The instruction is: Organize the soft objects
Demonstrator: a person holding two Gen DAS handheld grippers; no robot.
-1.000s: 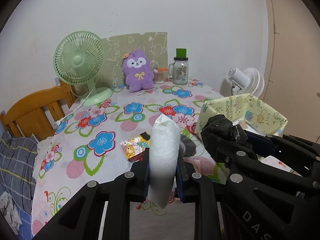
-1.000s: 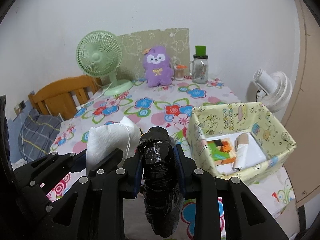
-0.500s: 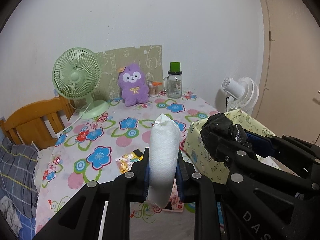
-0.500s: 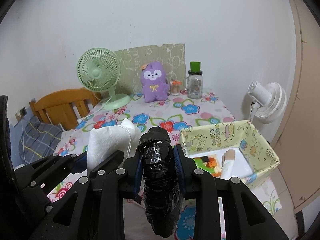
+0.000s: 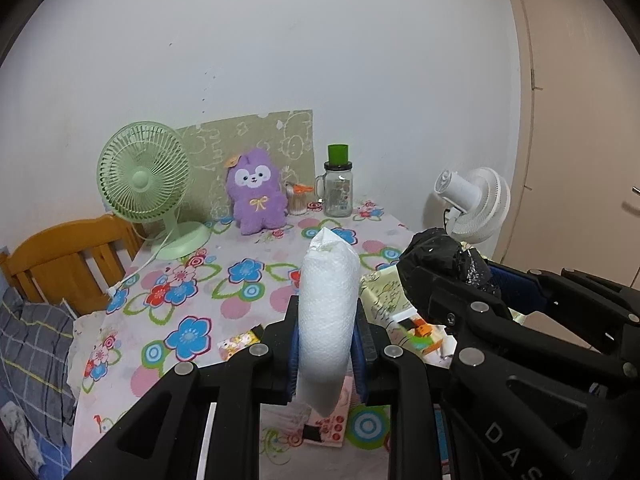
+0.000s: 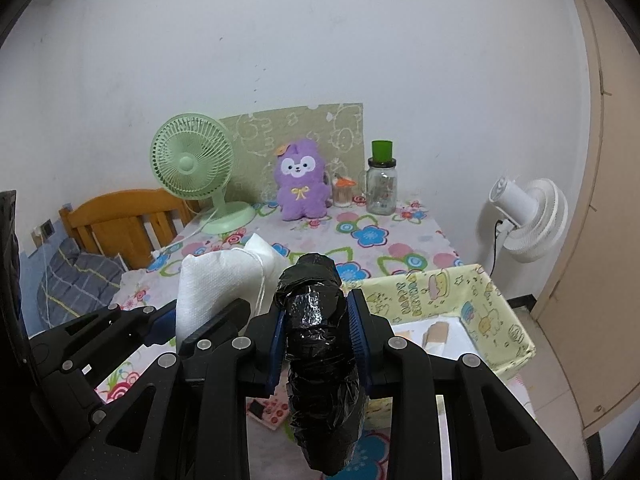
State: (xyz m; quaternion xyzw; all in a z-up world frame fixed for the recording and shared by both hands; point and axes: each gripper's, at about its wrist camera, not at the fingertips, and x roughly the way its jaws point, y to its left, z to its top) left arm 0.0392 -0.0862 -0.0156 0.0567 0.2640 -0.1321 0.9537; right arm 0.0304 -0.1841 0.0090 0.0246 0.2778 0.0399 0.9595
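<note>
My left gripper (image 5: 326,344) is shut on a white soft bundle (image 5: 328,304), held upright above the table's near edge. My right gripper (image 6: 318,340) is shut on a black plastic-wrapped bundle (image 6: 320,360), held just right of the left one. The white bundle also shows in the right wrist view (image 6: 216,292), and the black bundle in the left wrist view (image 5: 440,256). A yellow patterned box (image 6: 472,292) with small items inside sits on the table at the right. A purple plush toy (image 5: 256,192) stands at the table's back.
A green desk fan (image 5: 148,184), a glass jar with a green lid (image 5: 338,188) and a patterned board stand at the back. A white fan (image 6: 528,216) stands right of the table. A wooden chair (image 5: 68,256) is at the left. Small packets (image 5: 238,344) lie near the front edge.
Both grippers have risen and drawn back from the table with their bundles still held. The table and box now look lower and farther away.
</note>
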